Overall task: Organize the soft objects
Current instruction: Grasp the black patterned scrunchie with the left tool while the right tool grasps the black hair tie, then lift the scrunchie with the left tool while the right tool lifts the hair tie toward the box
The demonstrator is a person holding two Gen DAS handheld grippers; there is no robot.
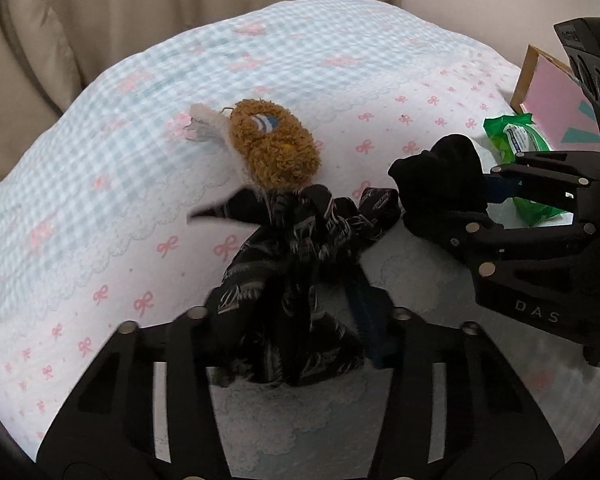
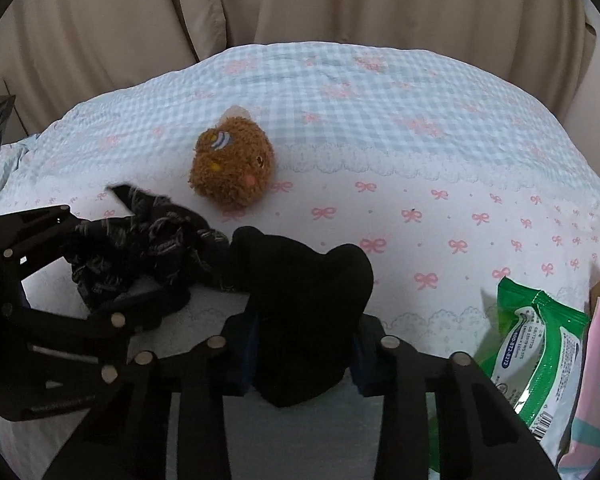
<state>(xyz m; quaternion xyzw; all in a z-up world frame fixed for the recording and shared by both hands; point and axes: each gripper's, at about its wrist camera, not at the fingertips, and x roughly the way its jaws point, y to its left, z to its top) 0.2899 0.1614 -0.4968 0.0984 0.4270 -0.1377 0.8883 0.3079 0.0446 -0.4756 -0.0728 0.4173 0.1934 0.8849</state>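
Note:
My left gripper [image 1: 300, 320] is shut on a black patterned cloth [image 1: 296, 276], bunched between its fingers above the bed; it also shows at the left of the right wrist view [image 2: 140, 252]. My right gripper [image 2: 300, 344] is shut on a plain black soft cloth [image 2: 304, 304], which shows at the right of the left wrist view [image 1: 440, 176]. A brown fuzzy plush toy [image 1: 274, 146] with a white part lies on the bed just beyond both cloths, and shows in the right wrist view [image 2: 232, 168]. The two held cloths sit close beside each other.
The bed cover [image 2: 420, 152] is white with pink bows and a blue check band. A green wipes pack [image 2: 540, 360] and a pink framed board [image 1: 552, 96] lie at the right. Beige curtains [image 2: 300, 0] hang behind the bed.

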